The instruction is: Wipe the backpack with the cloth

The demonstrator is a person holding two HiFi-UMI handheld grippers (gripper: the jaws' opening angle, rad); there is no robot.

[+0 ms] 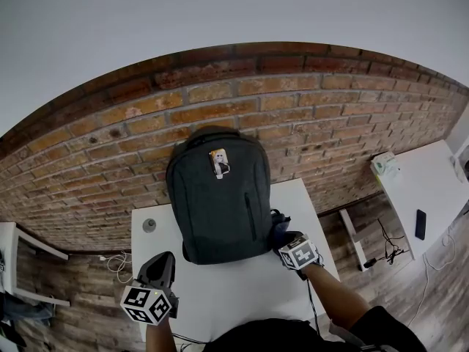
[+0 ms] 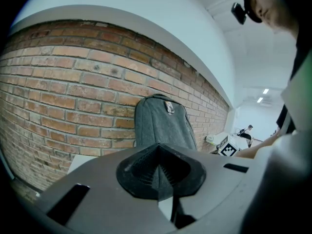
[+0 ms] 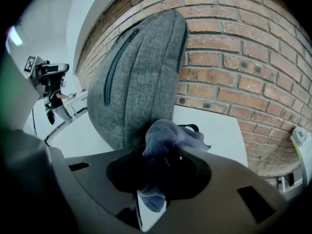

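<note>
The backpack [image 1: 220, 196] stands upright in the middle of the head view, on the far part of the white table [image 1: 242, 299]. Its back is against the brick wall [image 1: 110, 160], and I reckon that is why it stays up without my holding it: the wall takes the push when I press on the front. A small tag [image 1: 219, 161] hangs near its top, and a vertical zip [image 1: 250, 217] runs down the right part of the front panel.

My right gripper [image 3: 158, 174] is at the pack's lower right corner. Its jaws are clamped on the blue-grey cloth [image 3: 168, 133], which bunches up out of them in a soft wad. In the right gripper view the wad sits low in the centre, right at the foot of the grey fabric. I cannot tell whether it is pressed on the pack or only just beside it. Pinching the cloth by one part leaves a loose pad out in front, which is the part I want rubbing the fabric rather than the hard jaws.

My left gripper [image 1: 160, 268] is at the lower left of the head view, near the table's front edge and apart from the pack. Its jaws are pressed together with nothing in them. I judge it is kept free there to steady the pack from the left, since a sideways stroke from the right could slide or tip it along the wall.

A small grey disc [image 1: 149, 225] lies on the table left of the pack, out of the way.
</note>
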